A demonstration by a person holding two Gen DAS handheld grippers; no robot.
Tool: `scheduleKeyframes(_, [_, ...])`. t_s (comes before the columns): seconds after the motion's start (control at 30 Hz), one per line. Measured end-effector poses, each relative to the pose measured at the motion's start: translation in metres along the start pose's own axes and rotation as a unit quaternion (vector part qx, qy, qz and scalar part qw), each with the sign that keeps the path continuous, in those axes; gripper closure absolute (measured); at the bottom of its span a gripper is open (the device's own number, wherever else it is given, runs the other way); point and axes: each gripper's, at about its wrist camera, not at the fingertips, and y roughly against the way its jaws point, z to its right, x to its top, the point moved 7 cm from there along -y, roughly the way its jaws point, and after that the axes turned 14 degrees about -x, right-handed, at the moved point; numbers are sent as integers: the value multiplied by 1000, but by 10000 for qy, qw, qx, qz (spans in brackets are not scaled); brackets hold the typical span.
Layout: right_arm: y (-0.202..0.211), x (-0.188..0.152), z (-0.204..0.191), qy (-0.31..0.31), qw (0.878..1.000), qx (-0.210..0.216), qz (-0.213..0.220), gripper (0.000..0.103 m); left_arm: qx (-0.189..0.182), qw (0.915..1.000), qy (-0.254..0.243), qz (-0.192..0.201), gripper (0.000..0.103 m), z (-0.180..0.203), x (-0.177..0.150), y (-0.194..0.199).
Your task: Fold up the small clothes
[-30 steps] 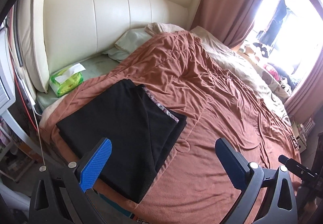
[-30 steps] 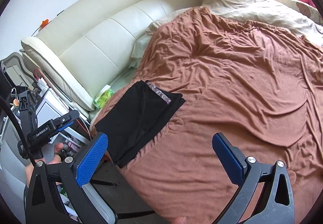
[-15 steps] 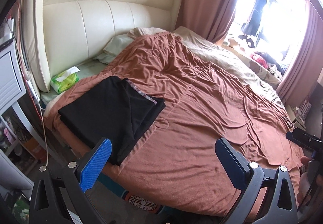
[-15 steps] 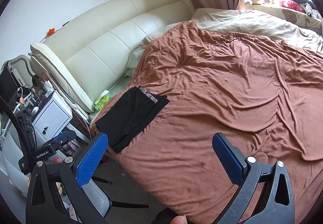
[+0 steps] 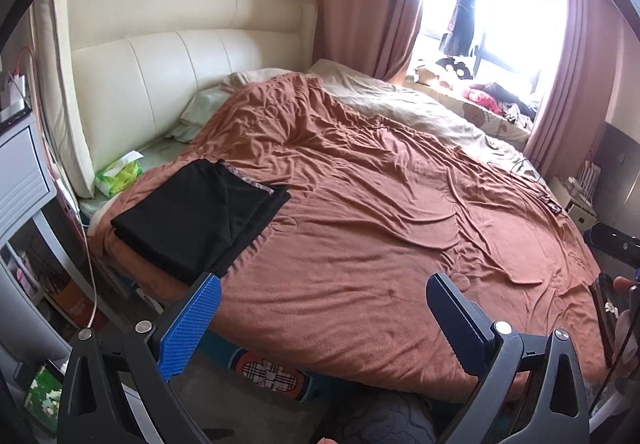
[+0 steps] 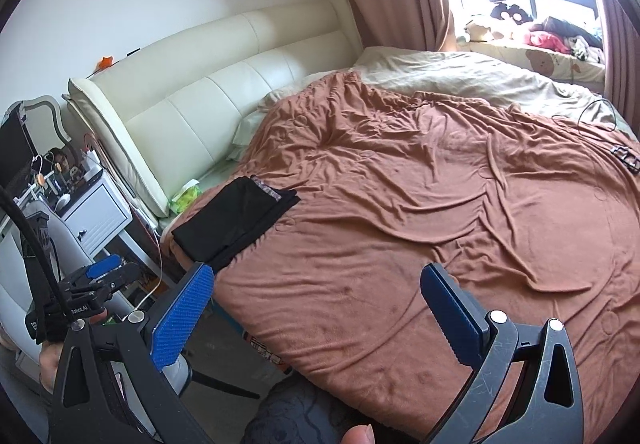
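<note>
Rumpled brown bed [image 5: 360, 228]: the black garment [image 5: 200, 216] lies folded at its corner nearest the headboard [image 5: 180, 76]. Left claw [image 5: 320, 318] and right claw [image 6: 316, 308] hang spread, empty. Cloth looks soft, light, limp; pinch its layered edges.

A black fabric garment [image 5: 200, 218] [image 6: 236, 224], folded into a flat rectangular stack, lies on the rust-brown bedspread [image 5: 400, 212] near the bed's corner by the headboard end. A narrow patterned grey trim shows along its upper folded edge.
</note>
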Motion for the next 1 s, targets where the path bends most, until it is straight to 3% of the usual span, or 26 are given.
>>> scheduleKeyframes(0.5, [115,-86,18,215,9975,-479,463,0,-129,9989,-447,102,0,57,-68,60])
scheduleKeyframes(1.0, [157,-154,37,194,9907,-1043,851,0,-183,9953,-847,438,0,84,-125,94])
